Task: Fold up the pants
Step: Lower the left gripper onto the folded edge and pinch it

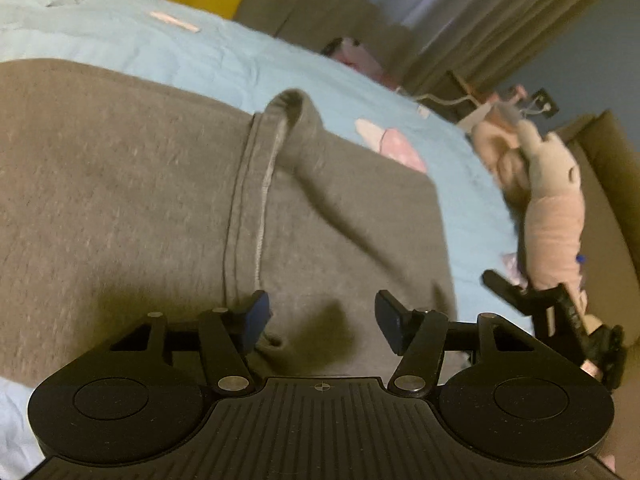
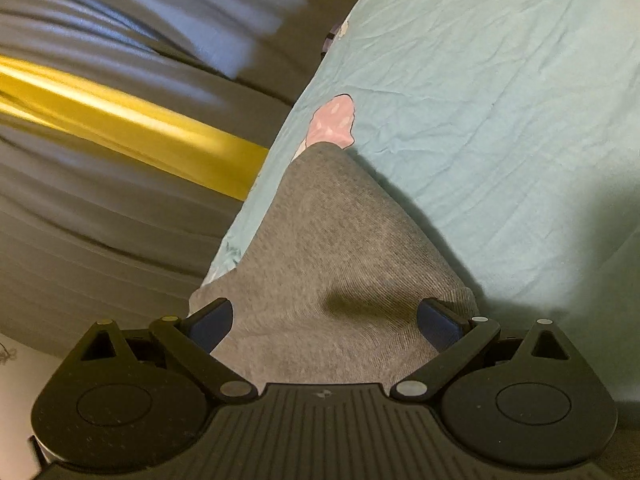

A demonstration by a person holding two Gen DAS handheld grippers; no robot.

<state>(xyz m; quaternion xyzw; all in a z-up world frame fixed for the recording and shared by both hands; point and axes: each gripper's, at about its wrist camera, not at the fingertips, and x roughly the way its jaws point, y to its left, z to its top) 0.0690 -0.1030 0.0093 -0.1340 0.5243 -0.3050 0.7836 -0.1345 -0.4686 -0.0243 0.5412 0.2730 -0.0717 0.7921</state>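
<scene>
Both grippers angled down over grey pants [image 1: 140,200] lying on bed w/ light blue sheet [image 1: 200,52]. Left gripper [image 1: 322,320] approx. half open, empty. Right gripper [image 2: 326,320] spread wide above pant fabric, gripping nothing.

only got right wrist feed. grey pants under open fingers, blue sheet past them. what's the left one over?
Observer: The left gripper is over another part of the grey pants, beside a raised seam that runs away from it.
Operator: holding anything?
Observer: No. Its fingers stand apart with only flat cloth between them, nothing pinched.
Operator: anything else on the bed that side?
Observer: A pink and grey soft toy lies at the edge of the blue sheet, clear of the pants.
Operator: can you see my gripper from there?
Observer: Part of a black gripper frame shows just below the toy, but its fingers cannot be made out.
</scene>
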